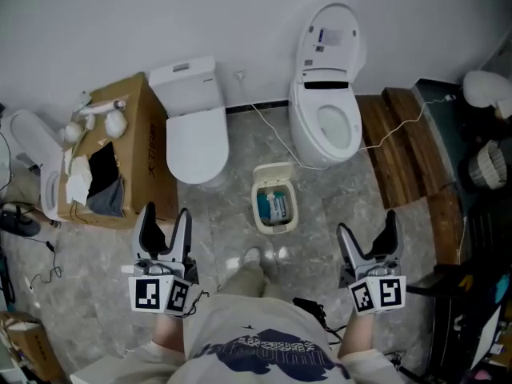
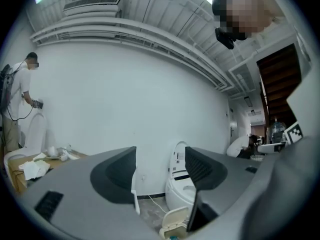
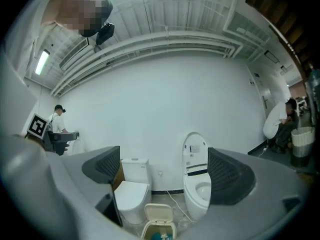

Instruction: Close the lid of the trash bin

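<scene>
A small cream trash bin (image 1: 274,207) stands on the marble floor between two toilets, its lid (image 1: 273,171) tipped up at the back and blue rubbish visible inside. The bin also shows low in the right gripper view (image 3: 160,224) and at the bottom of the left gripper view (image 2: 175,223). My left gripper (image 1: 163,217) hangs open near the floor's left, well short of the bin. Held apart from the bin on the right, my right gripper (image 1: 367,232) is open too. Nothing sits between either pair of jaws.
A closed white toilet (image 1: 194,130) stands left of the bin, a toilet with raised lid (image 1: 326,94) right of it. A cardboard box (image 1: 120,154) with rags is at the left; wooden planks (image 1: 408,154) lie right. A cable (image 1: 276,138) crosses the floor. A person (image 2: 17,109) stands far left.
</scene>
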Action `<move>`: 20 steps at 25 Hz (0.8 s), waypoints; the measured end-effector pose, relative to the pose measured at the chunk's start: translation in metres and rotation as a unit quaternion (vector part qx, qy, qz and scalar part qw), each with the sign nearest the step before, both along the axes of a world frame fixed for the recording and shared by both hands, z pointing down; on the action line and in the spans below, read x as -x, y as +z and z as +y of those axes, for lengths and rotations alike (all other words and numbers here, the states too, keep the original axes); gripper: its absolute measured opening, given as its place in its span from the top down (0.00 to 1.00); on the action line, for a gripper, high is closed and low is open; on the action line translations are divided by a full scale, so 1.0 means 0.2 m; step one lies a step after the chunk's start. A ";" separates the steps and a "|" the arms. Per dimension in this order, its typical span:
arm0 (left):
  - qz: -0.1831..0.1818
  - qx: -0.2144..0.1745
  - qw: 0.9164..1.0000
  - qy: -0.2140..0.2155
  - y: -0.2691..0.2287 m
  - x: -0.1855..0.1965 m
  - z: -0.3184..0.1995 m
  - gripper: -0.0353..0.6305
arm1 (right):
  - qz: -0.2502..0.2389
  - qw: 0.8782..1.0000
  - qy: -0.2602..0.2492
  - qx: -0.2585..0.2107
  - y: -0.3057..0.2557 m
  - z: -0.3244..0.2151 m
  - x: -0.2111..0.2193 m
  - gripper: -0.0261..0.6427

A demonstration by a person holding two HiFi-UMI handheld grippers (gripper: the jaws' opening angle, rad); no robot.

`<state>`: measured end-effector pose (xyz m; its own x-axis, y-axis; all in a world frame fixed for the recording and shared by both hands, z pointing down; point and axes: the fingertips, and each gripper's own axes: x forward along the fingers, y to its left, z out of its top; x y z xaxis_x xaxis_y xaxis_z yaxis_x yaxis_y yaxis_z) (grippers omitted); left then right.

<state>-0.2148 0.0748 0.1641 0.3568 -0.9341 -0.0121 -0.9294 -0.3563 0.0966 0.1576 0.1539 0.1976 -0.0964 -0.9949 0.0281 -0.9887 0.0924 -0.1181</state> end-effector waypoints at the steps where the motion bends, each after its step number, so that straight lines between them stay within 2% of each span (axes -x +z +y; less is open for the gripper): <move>1: 0.006 -0.004 1.000 0.003 -0.01 -0.01 -0.05 0.52 | 0.005 1.000 -0.004 -0.001 -0.01 -0.05 0.01 0.16; 5: 0.023 -0.019 0.999 0.022 -0.05 -0.05 -0.20 0.52 | 0.048 0.999 -0.018 0.001 -0.05 -0.23 0.05 0.16; 8: 0.028 -0.016 0.999 0.033 -0.03 -0.10 -0.29 0.52 | 0.076 0.997 -0.032 0.005 -0.06 -0.34 0.05 0.16; 14: 0.021 -0.009 0.999 0.041 0.00 -0.25 -0.36 0.52 | 0.123 0.986 -0.114 0.022 0.04 -0.54 0.05 0.16; 17: 0.023 -0.010 1.000 0.019 -0.01 -0.25 -0.39 0.52 | 0.164 0.971 -0.166 0.055 0.18 -0.70 0.05 0.16; 20: 0.021 -0.006 1.000 -0.004 0.00 -0.28 -0.39 0.52 | 0.217 0.938 -0.246 0.115 0.41 -0.83 0.09 0.16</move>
<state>-0.1594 -0.0024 0.1638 0.3490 -0.9363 -0.0387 -0.9272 -0.3510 0.1304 0.1397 -0.0129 0.2804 -0.4720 -0.7960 0.3790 -0.7927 0.5713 0.2127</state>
